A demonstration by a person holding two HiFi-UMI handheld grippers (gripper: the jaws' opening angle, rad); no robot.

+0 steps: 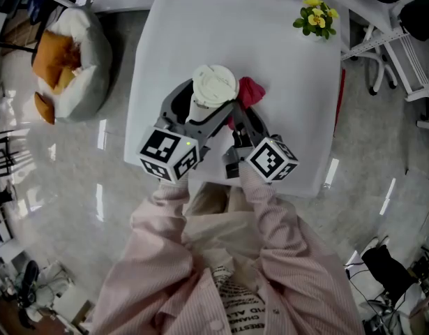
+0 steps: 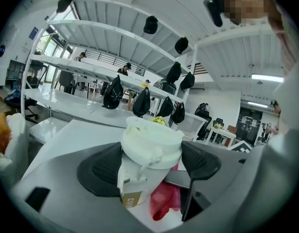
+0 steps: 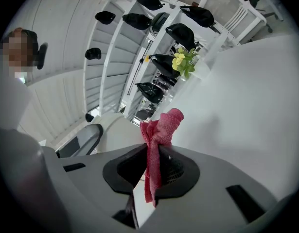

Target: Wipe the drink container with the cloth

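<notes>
A white paper cup with a white lid [image 1: 213, 88] [image 2: 149, 152] is held upright above the white table [image 1: 179, 40]. My left gripper [image 1: 208, 112] [image 2: 151, 166] is shut on the cup, its pads on both sides just under the lid. A red cloth [image 1: 249, 93] [image 3: 156, 149] [image 2: 165, 200] is pinched in my right gripper [image 1: 236, 117] [image 3: 151, 171], bunched above the jaws and hanging below them. The cloth sits right beside the cup's right side, at or very near its wall. The cup [image 3: 117, 135] shows as a pale shape left of the cloth in the right gripper view.
A small pot of yellow flowers [image 1: 316, 17] [image 3: 182, 61] stands at the table's far right corner. A white beanbag with orange cushions [image 1: 68, 61] lies on the floor to the left. Office chairs [image 1: 402, 5] stand at the upper right.
</notes>
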